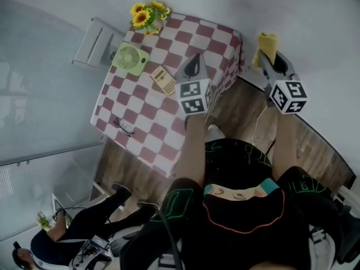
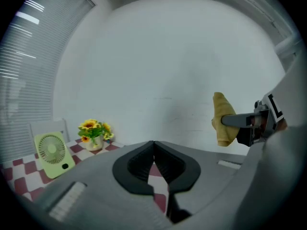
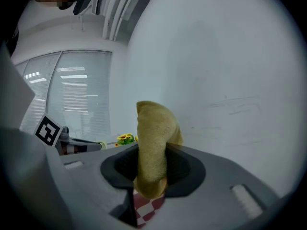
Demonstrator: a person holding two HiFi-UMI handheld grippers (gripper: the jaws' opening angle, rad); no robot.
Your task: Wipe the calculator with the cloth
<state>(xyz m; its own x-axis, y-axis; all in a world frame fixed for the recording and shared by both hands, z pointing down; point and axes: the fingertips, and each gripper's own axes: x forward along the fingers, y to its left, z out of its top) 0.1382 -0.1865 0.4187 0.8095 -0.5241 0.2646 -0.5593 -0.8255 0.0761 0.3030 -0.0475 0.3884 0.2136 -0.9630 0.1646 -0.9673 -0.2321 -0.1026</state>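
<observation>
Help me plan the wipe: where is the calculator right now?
In the head view the calculator lies on the checkered table, between the green fan and the left gripper.

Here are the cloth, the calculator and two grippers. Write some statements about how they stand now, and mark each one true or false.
1. The right gripper is shut on the cloth. True.
2. The cloth touches the calculator. False: the cloth is held in the air beside the table, apart from the calculator.
3. The left gripper holds the calculator. False: its jaws are together with nothing between them, and the calculator lies on the table.
4. A green fan sits on the table near the sunflowers. True.
</observation>
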